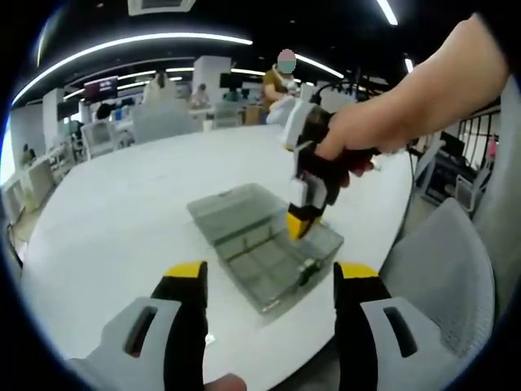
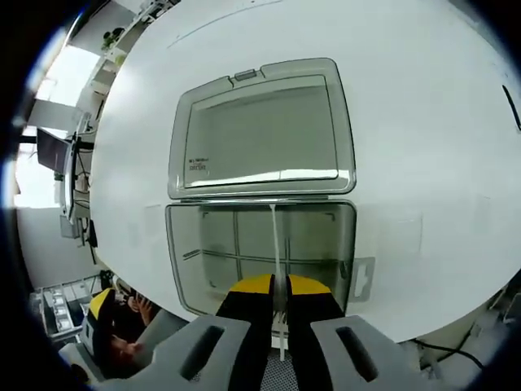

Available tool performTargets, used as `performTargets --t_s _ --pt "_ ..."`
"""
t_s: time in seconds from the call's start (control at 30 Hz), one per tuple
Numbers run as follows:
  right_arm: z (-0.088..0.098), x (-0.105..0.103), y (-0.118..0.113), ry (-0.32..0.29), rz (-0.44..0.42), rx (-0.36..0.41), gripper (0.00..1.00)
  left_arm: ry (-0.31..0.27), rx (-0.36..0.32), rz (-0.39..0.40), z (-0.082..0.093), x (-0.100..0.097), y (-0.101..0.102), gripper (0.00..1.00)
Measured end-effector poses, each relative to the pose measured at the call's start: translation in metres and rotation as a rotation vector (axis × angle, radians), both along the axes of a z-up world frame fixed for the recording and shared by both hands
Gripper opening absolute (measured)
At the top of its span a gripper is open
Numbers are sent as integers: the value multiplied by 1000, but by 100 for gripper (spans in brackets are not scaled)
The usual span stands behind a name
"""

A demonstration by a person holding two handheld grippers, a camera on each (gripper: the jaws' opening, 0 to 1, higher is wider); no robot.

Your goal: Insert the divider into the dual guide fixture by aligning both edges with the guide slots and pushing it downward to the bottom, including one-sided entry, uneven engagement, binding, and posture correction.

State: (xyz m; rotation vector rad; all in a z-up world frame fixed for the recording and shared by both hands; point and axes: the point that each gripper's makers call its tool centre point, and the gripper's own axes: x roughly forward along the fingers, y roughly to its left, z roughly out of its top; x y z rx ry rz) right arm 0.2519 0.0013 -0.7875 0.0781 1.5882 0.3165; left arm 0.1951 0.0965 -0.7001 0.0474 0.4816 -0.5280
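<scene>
right gripper lowering the divider into the open box

right gripper, jaws pinched on the thin divider, holds it upright over the clear box on the tabletop; lid lies open at 12 o'clock. left gripper hangs wide open, empty. insertion step, i judge: next, seat both edges, press down evenly.

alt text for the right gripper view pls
The right gripper, shut on a thin clear divider, holds it upright over an open clear compartment box on a white table. The box's lid lies flat beyond.
</scene>
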Motion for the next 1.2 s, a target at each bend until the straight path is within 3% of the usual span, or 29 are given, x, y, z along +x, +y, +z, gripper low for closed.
performTargets --t_s 0.9,1.2 --pt "-5 -4 6 11 -1 -72 0 -6 1 6 2 -1 4 60" --pt "-2 -2 5 -18 -5 -60 0 -8 1 5 1 0 4 60"
